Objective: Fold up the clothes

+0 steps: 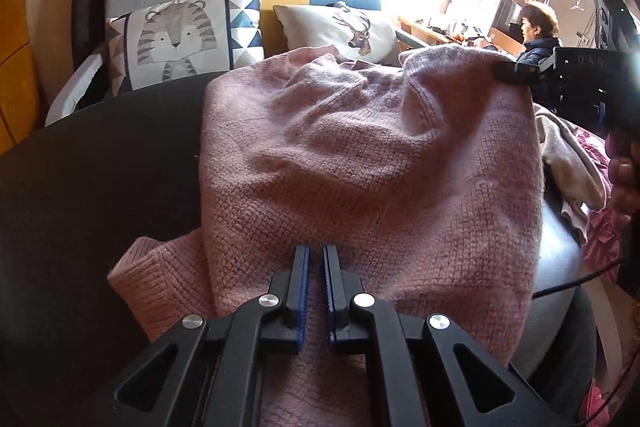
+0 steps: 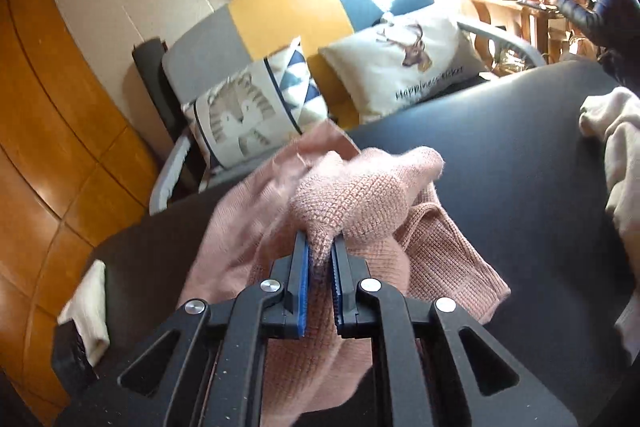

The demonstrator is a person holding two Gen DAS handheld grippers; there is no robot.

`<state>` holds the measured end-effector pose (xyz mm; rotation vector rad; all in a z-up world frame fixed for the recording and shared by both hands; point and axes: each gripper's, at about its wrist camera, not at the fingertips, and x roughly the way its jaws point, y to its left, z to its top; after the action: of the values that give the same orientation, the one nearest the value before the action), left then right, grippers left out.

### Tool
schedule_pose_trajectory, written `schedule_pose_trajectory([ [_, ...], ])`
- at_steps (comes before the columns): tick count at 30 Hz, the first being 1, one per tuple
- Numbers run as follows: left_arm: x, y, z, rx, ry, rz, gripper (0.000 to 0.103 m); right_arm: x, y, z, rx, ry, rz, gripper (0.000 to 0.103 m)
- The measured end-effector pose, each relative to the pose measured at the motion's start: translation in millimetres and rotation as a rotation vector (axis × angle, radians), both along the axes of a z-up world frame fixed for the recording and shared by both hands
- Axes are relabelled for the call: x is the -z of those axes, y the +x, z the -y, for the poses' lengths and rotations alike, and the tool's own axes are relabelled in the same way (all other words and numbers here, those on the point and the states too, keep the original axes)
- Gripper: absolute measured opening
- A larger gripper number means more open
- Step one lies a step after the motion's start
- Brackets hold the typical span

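Note:
A pink knitted sweater [image 1: 360,155] lies bunched on the dark table [image 1: 100,167]. In the left wrist view my left gripper [image 1: 316,253] is shut on the sweater's near edge, with pink cloth showing between its blue pads. My right gripper [image 1: 502,71] holds the sweater's far right corner, lifted off the table. In the right wrist view that right gripper [image 2: 320,247] is shut on a raised fold of the pink sweater [image 2: 360,195], and the rest hangs down to the table [image 2: 500,147].
A pile of beige and pink clothes [image 1: 568,155] lies on the table's right side. Behind the table stands a sofa with a tiger cushion [image 1: 176,35] and a deer cushion [image 2: 408,55]. A person [image 1: 536,27] sits at a desk by the window. A white cloth [image 2: 88,307] hangs at the table's left edge.

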<state>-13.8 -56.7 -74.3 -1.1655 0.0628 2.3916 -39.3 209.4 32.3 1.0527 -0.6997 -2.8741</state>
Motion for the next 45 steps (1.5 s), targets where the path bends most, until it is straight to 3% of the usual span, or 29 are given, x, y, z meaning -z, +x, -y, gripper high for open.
schedule_pose_trajectory([
  [4,-9,6,0,0.007,0.052,-0.012,0.006,-24,19,-8,0.017,0.017,-0.067,0.010],
  [9,-13,18,22,-0.053,0.077,-0.046,0.009,-27,48,-15,0.060,0.074,-0.087,0.010],
  [14,0,22,39,-0.094,0.040,-0.006,0.010,11,54,-29,0.095,0.086,0.035,0.010],
  [19,7,30,50,-0.125,0.050,0.023,0.010,41,61,-24,0.054,0.151,0.156,0.025],
  [20,7,32,52,-0.128,0.053,0.024,0.010,36,68,-18,0.039,0.197,0.137,0.028],
  [22,7,37,57,-0.143,0.044,0.010,0.010,25,85,-3,-0.014,0.283,0.084,0.055],
  [24,7,39,63,-0.161,0.045,0.008,0.010,17,98,24,-0.132,0.332,0.034,0.068],
  [29,12,35,73,-0.228,0.022,0.025,0.011,14,120,105,-0.467,0.436,-0.040,0.069],
  [32,12,33,82,-0.266,0.047,0.038,0.011,26,125,147,-0.595,0.504,-0.045,0.069],
  [38,0,30,98,-0.295,0.057,0.013,0.011,56,124,187,-0.699,0.569,0.007,0.069],
  [45,-4,24,102,-0.298,0.072,0.029,0.011,93,106,200,-0.668,0.668,0.078,0.069],
])
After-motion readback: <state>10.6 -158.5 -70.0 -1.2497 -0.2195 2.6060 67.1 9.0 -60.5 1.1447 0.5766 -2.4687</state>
